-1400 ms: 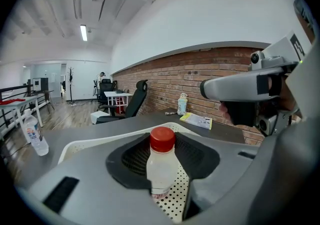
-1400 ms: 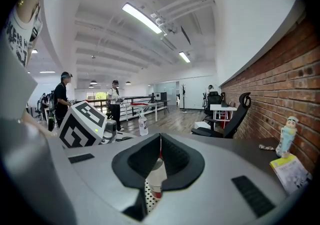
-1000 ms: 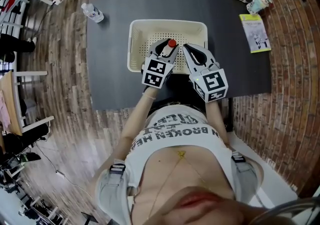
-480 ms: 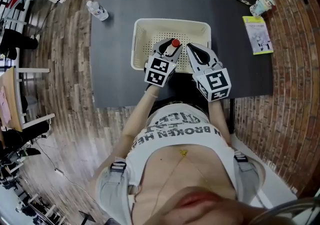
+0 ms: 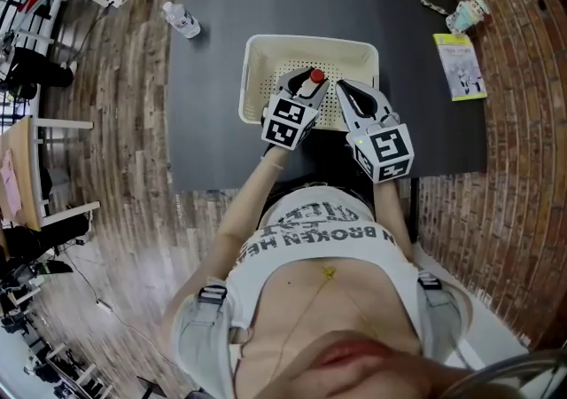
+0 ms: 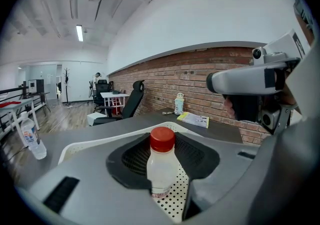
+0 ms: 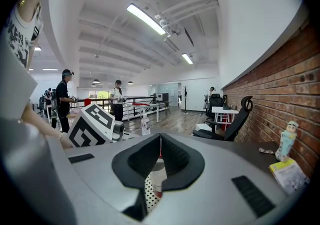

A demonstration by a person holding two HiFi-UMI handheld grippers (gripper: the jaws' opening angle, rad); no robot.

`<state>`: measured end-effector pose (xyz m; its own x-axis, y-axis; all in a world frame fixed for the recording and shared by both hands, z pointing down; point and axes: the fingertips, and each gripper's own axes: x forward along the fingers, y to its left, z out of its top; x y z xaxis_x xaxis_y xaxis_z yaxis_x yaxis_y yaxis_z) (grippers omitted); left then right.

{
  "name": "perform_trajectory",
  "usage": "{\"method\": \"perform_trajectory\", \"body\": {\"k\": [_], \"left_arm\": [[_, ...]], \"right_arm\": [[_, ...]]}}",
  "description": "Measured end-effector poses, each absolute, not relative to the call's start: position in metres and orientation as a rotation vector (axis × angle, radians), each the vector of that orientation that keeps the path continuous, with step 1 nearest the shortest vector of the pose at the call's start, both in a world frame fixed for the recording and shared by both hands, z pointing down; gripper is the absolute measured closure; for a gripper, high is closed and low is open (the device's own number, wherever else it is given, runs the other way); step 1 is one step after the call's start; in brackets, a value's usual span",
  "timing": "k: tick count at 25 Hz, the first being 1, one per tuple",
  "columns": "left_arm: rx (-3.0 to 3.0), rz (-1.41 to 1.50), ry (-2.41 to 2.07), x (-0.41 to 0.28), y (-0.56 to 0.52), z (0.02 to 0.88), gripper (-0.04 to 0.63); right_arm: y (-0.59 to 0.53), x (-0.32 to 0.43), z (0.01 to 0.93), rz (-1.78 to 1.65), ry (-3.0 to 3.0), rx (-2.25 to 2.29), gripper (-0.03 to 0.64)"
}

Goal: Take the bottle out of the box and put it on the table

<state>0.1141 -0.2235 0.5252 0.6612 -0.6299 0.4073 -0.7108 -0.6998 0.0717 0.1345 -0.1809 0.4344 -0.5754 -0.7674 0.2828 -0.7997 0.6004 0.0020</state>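
Bottle (image 6: 161,164) stands in the perforated box (image 5: 310,40), unlifted; left gripper (image 5: 306,82) straddles it, jaws apart; right gripper (image 7: 160,139) closed, empty.

The cream perforated plastic box (image 5: 251,78) looks matt, the dark grey desk (image 5: 213,105) smooth and dull. That cloudy plastic bottle (image 6: 161,169) has a glossy red cap (image 6: 162,139).

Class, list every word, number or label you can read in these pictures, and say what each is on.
"BROKEN": on the person's white T-shirt; its other words are unreadable.
Too small: print on the yellow paper booklet.
Blurred: label on the red-capped white plastic bottle.
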Motion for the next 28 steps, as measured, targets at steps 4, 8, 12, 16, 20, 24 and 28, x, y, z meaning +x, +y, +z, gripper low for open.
{"method": "perform_trajectory", "body": {"k": [4,8,12,16,20,24,28], "left_arm": [[2.67,0.531,-1.077,0.115,-0.223,0.524,0.44],[2.661,0.517,-1.074,0.113,-0.224,0.522,0.44],[2.678,0.47,-1.075,0.108,-0.226,0.5,0.44],[2.709,0.46,-1.093,0.101,-0.226,0.466,0.44],[2.748,0.454,-1.08,0.097,-0.22,0.426,0.44],[2.789,0.428,-1.063,0.093,-0.214,0.392,0.44],[2.802,0.408,-1.068,0.087,-0.21,0.372,0.442]], "right_arm": [[-0.177,0.132,0.432,0.177,-2.579,1.291,0.607],[-0.175,0.134,0.431,0.175,-2.58,1.304,0.607],[-0.174,0.135,0.43,0.167,-2.582,1.306,0.607],[-0.174,0.134,0.427,0.155,-2.59,1.3,0.607],[-0.176,0.134,0.42,0.138,-2.591,1.307,0.607],[-0.178,0.128,0.413,0.14,-2.601,1.291,0.607],[-0.179,0.121,0.41,0.141,-2.605,1.282,0.607]]}}
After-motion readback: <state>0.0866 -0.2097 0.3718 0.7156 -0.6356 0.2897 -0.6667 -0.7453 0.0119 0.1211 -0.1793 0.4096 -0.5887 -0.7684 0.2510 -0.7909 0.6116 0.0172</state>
